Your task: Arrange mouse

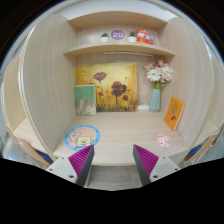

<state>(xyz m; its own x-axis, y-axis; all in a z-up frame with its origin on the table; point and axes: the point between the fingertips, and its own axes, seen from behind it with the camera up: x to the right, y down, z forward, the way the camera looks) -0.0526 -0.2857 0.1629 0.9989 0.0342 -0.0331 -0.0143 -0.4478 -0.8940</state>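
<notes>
A small pink mouse (163,139) lies on the pale wooden desk (120,130), at the right, beyond my right finger. A round mouse mat (83,135) with a cartoon print lies at the left, just beyond my left finger. My gripper (113,160) is open and empty, held back at the desk's front edge. Its magenta pads (82,160) stand wide apart, with only bare desk between them. The mouse and the mat lie well apart.
A flower painting (108,87) and a green card (86,98) lean on the back wall. A vase of flowers (156,85) and an orange card (174,112) stand at the right. A shelf (118,47) above holds a clock (118,35) and small items. Side walls enclose the desk.
</notes>
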